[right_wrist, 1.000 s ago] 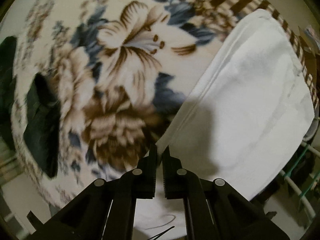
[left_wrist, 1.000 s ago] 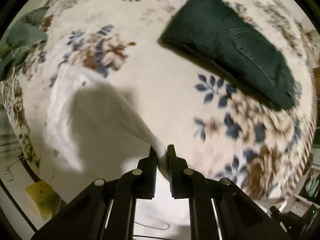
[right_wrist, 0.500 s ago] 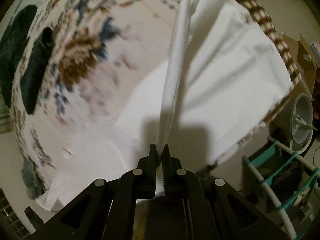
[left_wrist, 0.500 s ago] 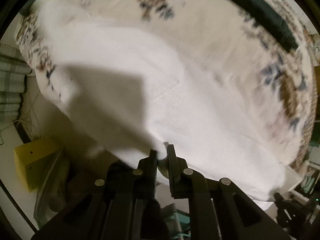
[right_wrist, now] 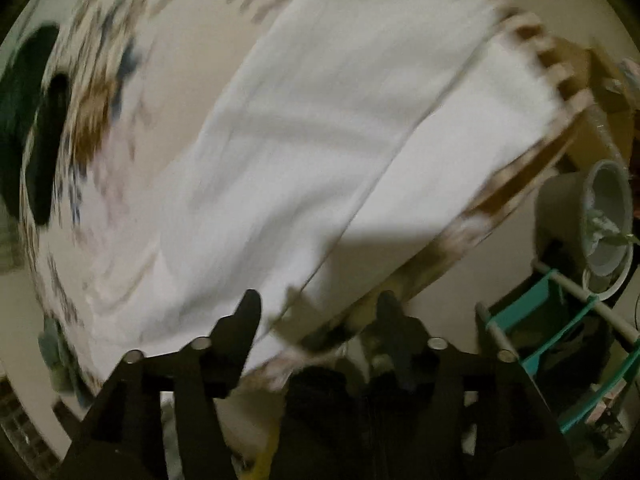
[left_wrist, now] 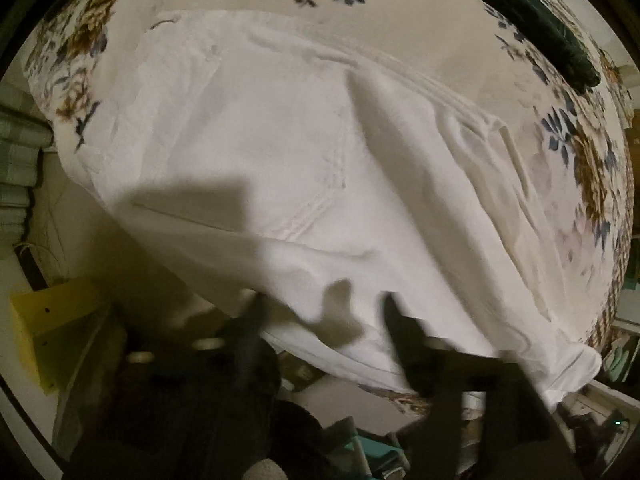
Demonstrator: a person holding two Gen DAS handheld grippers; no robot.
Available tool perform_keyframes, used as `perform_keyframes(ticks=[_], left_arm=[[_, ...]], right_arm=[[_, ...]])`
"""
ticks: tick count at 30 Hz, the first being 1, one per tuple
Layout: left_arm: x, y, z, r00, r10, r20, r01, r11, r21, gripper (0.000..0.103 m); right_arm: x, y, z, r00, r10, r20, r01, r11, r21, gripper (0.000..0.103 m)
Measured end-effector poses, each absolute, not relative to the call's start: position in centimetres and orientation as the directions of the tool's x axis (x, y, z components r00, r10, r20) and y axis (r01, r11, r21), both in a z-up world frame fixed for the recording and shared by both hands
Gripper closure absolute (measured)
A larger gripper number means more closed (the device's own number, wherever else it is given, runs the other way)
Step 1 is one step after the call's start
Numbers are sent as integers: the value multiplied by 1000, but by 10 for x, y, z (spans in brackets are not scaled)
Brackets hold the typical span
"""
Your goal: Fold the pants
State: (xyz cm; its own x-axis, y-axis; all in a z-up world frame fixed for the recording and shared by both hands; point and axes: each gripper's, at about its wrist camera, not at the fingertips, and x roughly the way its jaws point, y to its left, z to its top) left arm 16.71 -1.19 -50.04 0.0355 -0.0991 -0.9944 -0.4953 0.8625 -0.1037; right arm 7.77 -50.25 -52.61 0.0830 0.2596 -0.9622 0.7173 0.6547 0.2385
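Note:
White pants (left_wrist: 304,168) lie spread flat on the floral blanket (left_wrist: 400,20), their near edge hanging over the bed's front edge. My left gripper (left_wrist: 324,312) is open and empty, its jaws wide apart just at the near edge of the pants. The same white pants show in the right wrist view (right_wrist: 320,140), with one layer folded over along a long diagonal edge. My right gripper (right_wrist: 316,304) is open and empty at the pants' near edge. Both views are motion-blurred.
Folded dark green pants (left_wrist: 532,20) lie at the blanket's far right, also seen at the left of the right wrist view (right_wrist: 28,120). A yellow box (left_wrist: 52,328) sits on the floor on the left. A teal rack (right_wrist: 560,320) and a grey bucket (right_wrist: 600,216) stand right.
Both grippers carried the white pants edge toward the near side of the bed, laying them flat, then opened and let go. Both were shut on the fabric before.

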Motion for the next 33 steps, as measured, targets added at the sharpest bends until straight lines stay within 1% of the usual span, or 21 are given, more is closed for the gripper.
perform_keyframes(ticks=[1, 5, 11, 12, 13, 14, 15, 16, 20, 22, 24, 26, 28, 30, 32, 33], left_arm=[[168, -13, -500, 44, -91, -995, -496, 862, -101, 25], [179, -14, -507, 30, -67, -997, -493, 867, -73, 25], [194, -26, -509, 39, -28, -999, -473, 880, -43, 25], [194, -27, -510, 35, -24, -999, -469, 883, -38, 25], [197, -30, -512, 30, -20, -999, -463, 886, -32, 25], [199, -31, -514, 28, -18, -999, -459, 888, -28, 25], [202, -34, -515, 26, -16, -1000, -453, 891, -26, 25], [203, -38, -516, 24, -14, -1000, -447, 894, -23, 25], [208, -53, -514, 17, -21, -1000, -425, 905, -26, 25], [200, -61, -511, 17, -27, -999, -413, 910, -32, 25], [202, -55, -511, 12, -31, -999, -404, 914, -33, 25], [201, -56, -511, 6, -28, -1000, -396, 918, -28, 25], [197, -57, -513, -9, -30, -1000, -393, 919, -24, 25], [201, -62, -514, -18, -30, -999, -388, 921, -20, 25], [201, -67, -512, -17, -28, -999, -380, 925, -20, 25], [203, -69, -509, -13, -24, -1000, -371, 929, -18, 25]], right_arm=[[76, -517, -523, 106, 241, -965, 735, 635, 239, 36], [76, -593, -522, 207, 167, -964, 830, 492, 264, 36], [86, -663, -533, 270, 66, -961, 890, 365, 275, 36], [88, -674, -540, 273, 63, -960, 896, 347, 278, 37], [89, -680, -545, 277, 65, -959, 902, 327, 283, 40], [90, -679, -548, 299, 65, -952, 902, 306, 304, 63], [92, -680, -549, 289, 60, -955, 904, 312, 293, 95], [95, -678, -548, 269, 40, -962, 906, 330, 266, 99], [92, -670, -514, 329, -25, -944, 868, 402, 292, 101], [77, -671, -488, 362, -46, -931, 856, 412, 313, 101], [56, -676, -473, 357, -57, -932, 862, 406, 305, 101], [43, -680, -477, 309, -41, -950, 878, 397, 268, 101], [18, -681, -496, 204, -4, -979, 913, 362, 189, 101], [5, -687, -528, 123, 91, -988, 935, 322, 146, 101], [0, -690, -539, 70, 125, -990, 949, 297, 105, 96], [0, -690, -535, 75, 131, -989, 950, 292, 111, 90]])
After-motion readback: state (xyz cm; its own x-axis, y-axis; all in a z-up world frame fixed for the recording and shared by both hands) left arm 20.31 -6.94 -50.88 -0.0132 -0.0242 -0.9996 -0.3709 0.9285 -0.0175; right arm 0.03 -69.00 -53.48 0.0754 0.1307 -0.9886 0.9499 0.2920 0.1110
